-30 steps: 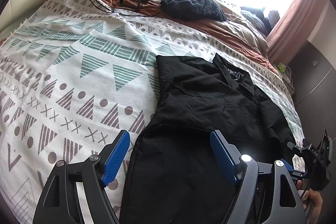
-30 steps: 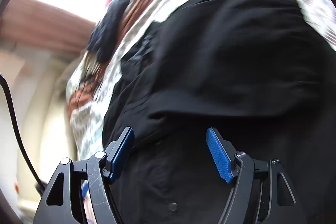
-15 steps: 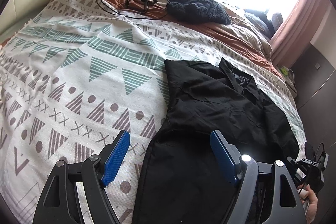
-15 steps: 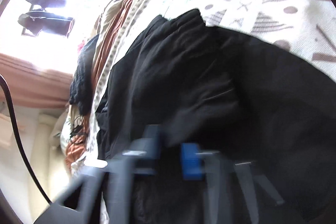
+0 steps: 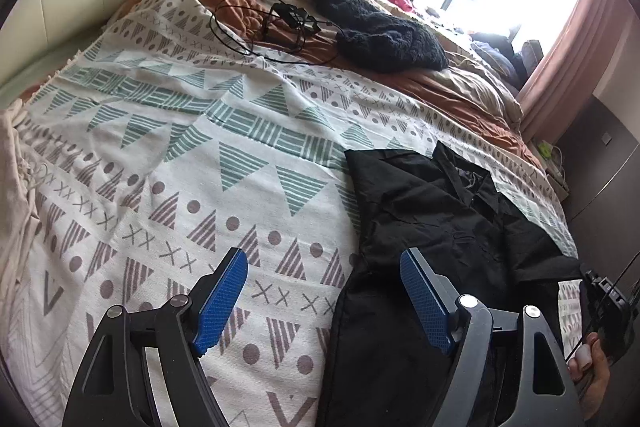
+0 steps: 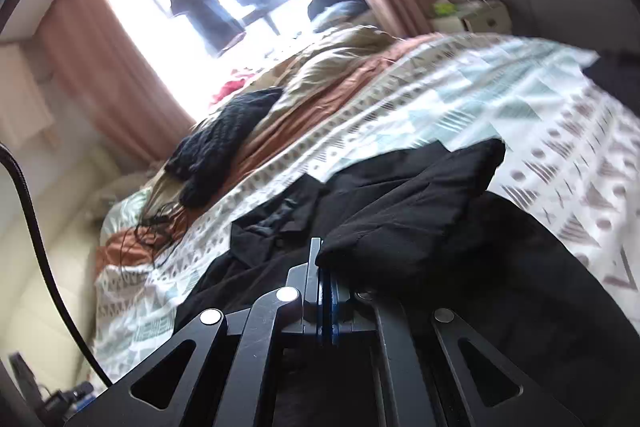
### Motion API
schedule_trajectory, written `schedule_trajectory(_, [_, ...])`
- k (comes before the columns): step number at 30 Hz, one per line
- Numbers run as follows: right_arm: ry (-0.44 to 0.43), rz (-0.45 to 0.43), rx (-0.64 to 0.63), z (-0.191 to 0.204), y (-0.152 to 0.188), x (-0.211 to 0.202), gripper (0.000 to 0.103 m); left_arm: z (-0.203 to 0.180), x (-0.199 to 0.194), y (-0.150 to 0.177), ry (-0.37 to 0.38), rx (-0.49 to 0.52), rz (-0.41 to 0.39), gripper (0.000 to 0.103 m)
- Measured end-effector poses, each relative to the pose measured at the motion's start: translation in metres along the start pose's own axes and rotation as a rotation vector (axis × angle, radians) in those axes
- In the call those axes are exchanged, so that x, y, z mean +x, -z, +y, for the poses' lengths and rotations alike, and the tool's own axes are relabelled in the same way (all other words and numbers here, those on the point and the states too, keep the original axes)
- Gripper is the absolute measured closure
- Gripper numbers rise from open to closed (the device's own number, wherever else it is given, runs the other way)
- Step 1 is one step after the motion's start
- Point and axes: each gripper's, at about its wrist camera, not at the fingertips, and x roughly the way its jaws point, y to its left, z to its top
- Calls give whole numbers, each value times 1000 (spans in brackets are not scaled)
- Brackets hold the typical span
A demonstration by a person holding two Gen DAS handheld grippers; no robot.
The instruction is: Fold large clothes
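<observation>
Right gripper point(image 6: 325, 267) pinches the crumpled matte black shirt point(image 6: 420, 227).

The black shirt point(image 5: 436, 223) is thin, matt woven cloth, lightly creased. Under it the patterned bedspread point(image 5: 200, 147) looks like coarse, matt cotton. Toward the bed's far edge, a dark sweater point(image 5: 384, 31) is chunky, rough knit. The left gripper point(image 5: 324, 303) has matt black plastic arms, blue textured pads and shiny metal rivets.
</observation>
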Motion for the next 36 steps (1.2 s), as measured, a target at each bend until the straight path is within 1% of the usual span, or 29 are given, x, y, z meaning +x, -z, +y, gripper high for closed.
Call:
schedule_trajectory(2, [-26,2,-54,21,0,4,100,4,-5,-3,-25,13,-15,23])
schedule_trajectory(5, [-60,9,-130,51,3,5,100,11,-7,-6,-20,3,-17,23])
schedule_trajectory(7, [-83,18,-179,72,7,8,100,16,-7,-7,1,-19,-15,20])
schedule_trajectory(8, [-93,25,-200,83,10,12,100,20,-8,-8,7,-36,-18,16])
schedule_trajectory(10, [-118,45,-240,104,16,16,100,25,-11,-10,22,-54,-34,14])
schedule_trajectory(12, [-143,74,-285,127,26,26,100,29,-15,-11,31,-68,-47,9])
schedule_trajectory(13, [-151,88,-305,137,32,30,100,32,-17,-12,33,-77,-54,8])
schedule_trajectory(16, [-170,143,-330,158,49,46,100,42,-21,-15,35,-108,-62,8])
schedule_trajectory(20, [-161,203,-358,172,70,66,100,51,-25,-17,35,-130,-71,8])
schedule_trajectory(21, [-152,227,-366,176,76,74,95,53,-25,-18,34,-132,-72,8])
schedule_trajectory(22, [-150,249,-368,179,80,80,94,55,-25,-18,31,-136,-73,8])
schedule_trajectory(23, [-141,285,-368,182,87,88,91,57,-26,-18,30,-142,-73,8])
schedule_trajectory(24, [-132,322,-368,184,93,94,76,59,-25,-18,31,-149,-73,8])
schedule_trajectory(25, [-150,375,-354,184,100,102,66,61,-25,-19,34,-157,-73,8])
schedule_trajectory(26, [-165,399,-337,183,104,105,46,63,-25,-19,39,-165,-72,8])
schedule_trajectory(27, [-178,420,-329,183,108,106,35,64,-25,-18,42,-173,-71,8])
schedule_trajectory(29, [-184,419,-354,183,113,99,35,64,-25,-18,45,-178,-72,8])
schedule_trajectory(34, [-203,400,-427,184,110,79,35,59,-24,-17,51,-167,-73,8])
schedule_trajectory(36, [-192,416,-451,184,112,78,35,56,-23,-16,58,-168,-70,8])
